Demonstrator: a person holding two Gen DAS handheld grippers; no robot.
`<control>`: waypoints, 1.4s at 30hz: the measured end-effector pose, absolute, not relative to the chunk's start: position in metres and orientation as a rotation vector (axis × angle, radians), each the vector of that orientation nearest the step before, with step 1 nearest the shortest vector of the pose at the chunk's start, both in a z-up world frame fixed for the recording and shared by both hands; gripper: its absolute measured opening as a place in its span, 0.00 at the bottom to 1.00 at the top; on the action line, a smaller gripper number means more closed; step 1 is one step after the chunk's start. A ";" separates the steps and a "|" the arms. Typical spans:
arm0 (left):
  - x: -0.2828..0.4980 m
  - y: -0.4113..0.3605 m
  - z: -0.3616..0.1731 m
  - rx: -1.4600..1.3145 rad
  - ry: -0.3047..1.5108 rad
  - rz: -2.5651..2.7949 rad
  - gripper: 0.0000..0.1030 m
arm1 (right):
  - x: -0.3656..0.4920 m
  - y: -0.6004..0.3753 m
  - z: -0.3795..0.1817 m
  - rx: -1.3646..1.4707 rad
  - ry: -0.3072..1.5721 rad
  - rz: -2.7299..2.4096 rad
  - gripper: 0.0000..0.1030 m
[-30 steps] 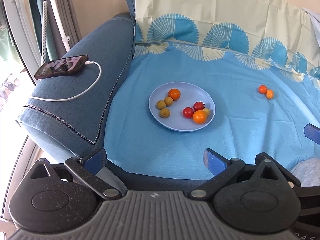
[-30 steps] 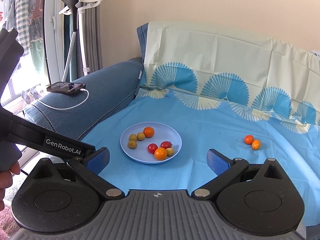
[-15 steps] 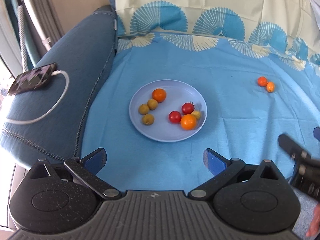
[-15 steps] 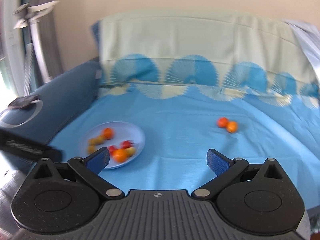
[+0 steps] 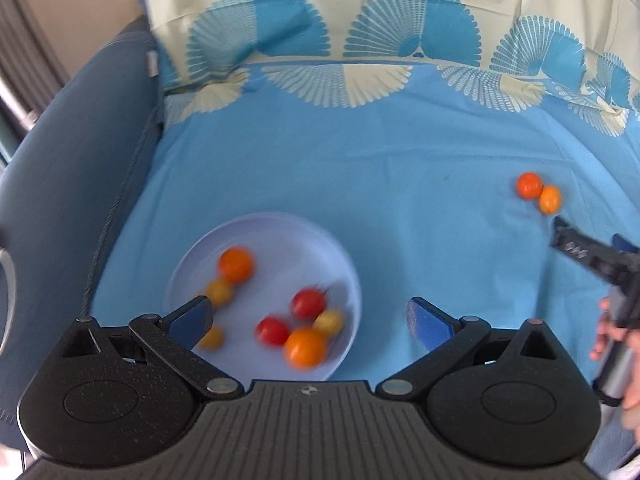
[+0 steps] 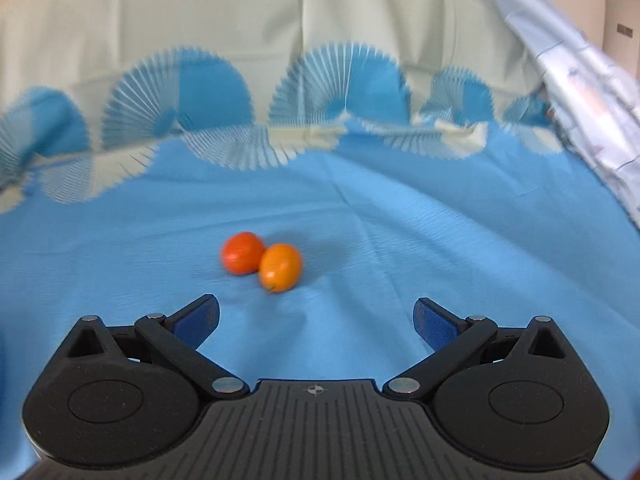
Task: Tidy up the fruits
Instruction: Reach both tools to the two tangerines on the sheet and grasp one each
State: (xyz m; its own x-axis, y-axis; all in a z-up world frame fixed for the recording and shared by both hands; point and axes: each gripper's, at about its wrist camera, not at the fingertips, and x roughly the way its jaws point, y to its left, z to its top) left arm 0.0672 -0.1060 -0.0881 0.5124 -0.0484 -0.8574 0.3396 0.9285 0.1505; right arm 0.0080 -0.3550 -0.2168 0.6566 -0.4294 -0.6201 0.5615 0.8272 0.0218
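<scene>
Left wrist: seven fruits on plate [image 5: 240,236], two loose fruits [image 5: 538,192] on cloth.

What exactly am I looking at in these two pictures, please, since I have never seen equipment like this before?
No robot here: a person holds a two-finger claw in each hand, each with a camera looking along its fingers. The left claw hangs open above a pale plate of small fruits. The right claw, also open and empty, points at a red-orange fruit touching an orange fruit on the blue sheet. The left view also shows that claw from the side, in the person's hand.
</scene>
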 end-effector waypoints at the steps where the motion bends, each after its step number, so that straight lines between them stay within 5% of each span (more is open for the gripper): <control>1: 0.075 -0.116 -0.091 0.319 1.011 -0.238 1.00 | 0.020 -0.363 -0.227 0.220 0.656 -0.564 0.99; 8: 0.116 -0.175 -0.122 0.382 1.009 -0.244 1.00 | 0.069 -0.384 -0.264 0.205 0.659 -0.538 0.98; 9: 0.120 -0.184 -0.127 0.392 1.008 -0.248 1.00 | 0.070 -0.385 -0.264 0.204 0.649 -0.530 0.89; 10: 0.124 -0.193 -0.132 0.400 1.003 -0.248 1.00 | 0.069 -0.386 -0.262 0.203 0.634 -0.518 0.63; 12: 0.130 -0.212 -0.142 0.407 0.992 -0.265 1.00 | 0.065 -0.388 -0.254 0.205 0.629 -0.502 0.35; 20: 0.147 -0.322 -0.178 0.439 0.982 -0.508 1.00 | 0.027 -0.437 -0.235 0.222 0.532 -0.696 0.39; 25: 0.150 -0.375 -0.208 0.498 0.998 -0.632 0.99 | 0.020 -0.453 -0.241 0.286 0.515 -0.684 0.54; 33: 0.177 -0.379 -0.233 0.392 1.132 -0.731 1.00 | 0.019 -0.461 -0.243 0.391 0.517 -0.648 0.59; 42: 0.181 -0.387 -0.231 0.435 1.190 -0.744 1.00 | 0.032 -0.434 -0.248 0.192 0.643 -0.498 0.60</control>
